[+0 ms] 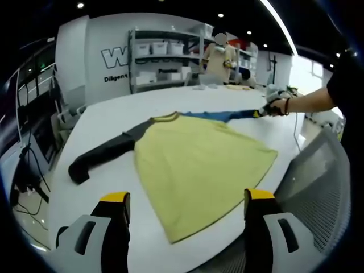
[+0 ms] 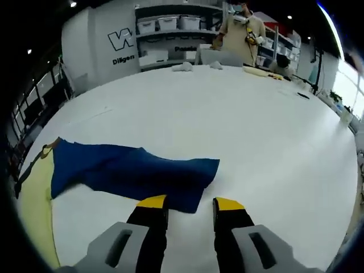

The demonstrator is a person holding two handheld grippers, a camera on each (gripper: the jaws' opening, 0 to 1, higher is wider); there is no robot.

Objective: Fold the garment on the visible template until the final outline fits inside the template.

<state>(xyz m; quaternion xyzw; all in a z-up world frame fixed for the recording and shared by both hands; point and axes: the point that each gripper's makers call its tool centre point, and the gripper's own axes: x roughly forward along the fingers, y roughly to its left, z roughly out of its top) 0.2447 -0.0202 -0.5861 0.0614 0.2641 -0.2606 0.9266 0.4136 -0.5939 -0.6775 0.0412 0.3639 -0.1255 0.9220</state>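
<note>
Your left gripper (image 1: 186, 203) hovers with jaws spread at lower frame over the yellow-bodied shirt (image 1: 199, 165); your right gripper (image 2: 190, 206), jaws parted, meets its blue sleeve (image 2: 131, 173).

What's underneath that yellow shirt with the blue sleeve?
The shirt lies flat on the white table, which shows bare all around it. No template outline can be seen; anything under the cloth is covered. The blue sleeve rests directly on the tabletop.

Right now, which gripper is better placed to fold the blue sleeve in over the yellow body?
Probably the right gripper: the blue sleeve ends right at its open jaws. The left gripper hangs open at the yellow body's hem, at the near table edge, far from that sleeve.
</note>
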